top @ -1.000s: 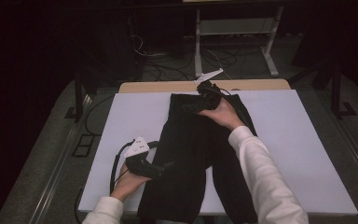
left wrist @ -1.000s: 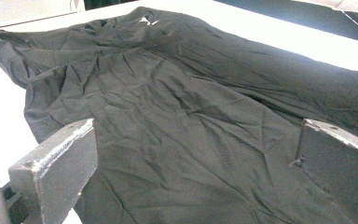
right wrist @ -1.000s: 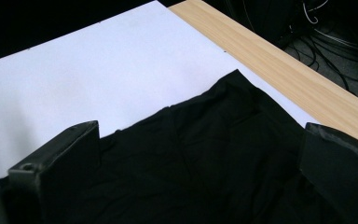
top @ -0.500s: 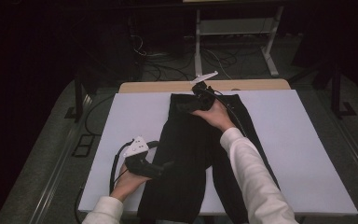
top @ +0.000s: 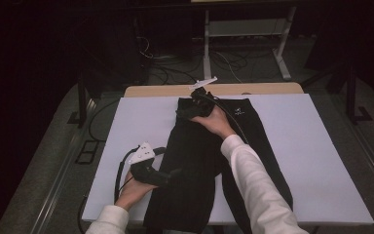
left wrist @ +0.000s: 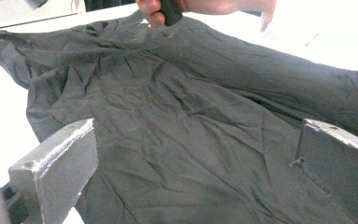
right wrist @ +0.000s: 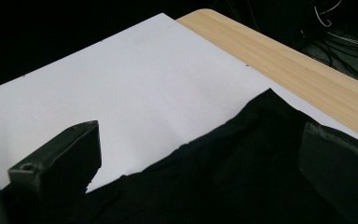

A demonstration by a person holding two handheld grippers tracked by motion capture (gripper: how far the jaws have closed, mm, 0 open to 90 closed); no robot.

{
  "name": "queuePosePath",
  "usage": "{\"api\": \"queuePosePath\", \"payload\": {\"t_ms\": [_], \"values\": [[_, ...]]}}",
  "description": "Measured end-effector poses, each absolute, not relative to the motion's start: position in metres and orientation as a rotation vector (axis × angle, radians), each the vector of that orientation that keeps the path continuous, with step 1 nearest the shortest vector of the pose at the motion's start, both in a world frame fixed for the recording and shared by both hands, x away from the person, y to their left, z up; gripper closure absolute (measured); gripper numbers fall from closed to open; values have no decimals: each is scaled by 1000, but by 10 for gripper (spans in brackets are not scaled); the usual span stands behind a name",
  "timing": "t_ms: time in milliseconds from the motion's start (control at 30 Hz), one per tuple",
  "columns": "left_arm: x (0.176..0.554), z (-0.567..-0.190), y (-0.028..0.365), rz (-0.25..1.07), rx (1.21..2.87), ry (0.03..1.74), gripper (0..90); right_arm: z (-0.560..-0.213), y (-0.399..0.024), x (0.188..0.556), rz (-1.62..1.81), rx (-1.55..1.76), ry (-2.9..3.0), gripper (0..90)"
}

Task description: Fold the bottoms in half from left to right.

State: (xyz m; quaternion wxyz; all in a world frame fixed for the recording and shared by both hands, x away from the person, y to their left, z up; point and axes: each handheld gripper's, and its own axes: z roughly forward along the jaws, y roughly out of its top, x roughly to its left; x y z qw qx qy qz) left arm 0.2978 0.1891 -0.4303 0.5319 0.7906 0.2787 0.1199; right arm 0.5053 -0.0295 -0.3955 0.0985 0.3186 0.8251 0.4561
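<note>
A black garment (top: pixel 199 161) lies lengthwise on the white sheet (top: pixel 311 146), with a small white logo (top: pixel 238 113) near its far end. My left gripper (top: pixel 174 173) rests at the garment's near left edge. Its jaws stand wide apart, open, over the creased cloth (left wrist: pixel 182 107) with nothing between them (left wrist: pixel 196 140). My right gripper (top: pixel 189 110) is at the garment's far left corner. It is open too (right wrist: pixel 200 140): one jaw is over the white sheet (right wrist: pixel 121 93), the other over the black cloth (right wrist: pixel 242 172). In the left gripper view the person's other hand (left wrist: pixel 200 5) grips its handle at the cloth's far end.
A strip of wooden table edge (top: pixel 263 88) shows beyond the sheet, and again in the right gripper view (right wrist: pixel 279 60). Behind the table, cables (top: pixel 224 63) and a white stand (top: pixel 246 29) sit on the dark floor. A black cable (top: pixel 121 170) loops from the left gripper.
My right gripper has moved left and slightly nearer along the garment's far end, to its far left corner. The left gripper has stayed put.
</note>
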Motion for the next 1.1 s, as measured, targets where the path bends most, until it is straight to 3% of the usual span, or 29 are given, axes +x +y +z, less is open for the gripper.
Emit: {"api": "queuePosePath", "payload": {"t_ms": [933, 1100], "values": [[297, -429, 192, 284, 1867, 659, 0, -432, 15, 523, 1272, 1079, 2429, 0], [297, -429, 192, 283, 1867, 660, 0, -435, 15, 524, 1253, 1103, 2438, 41]]}}
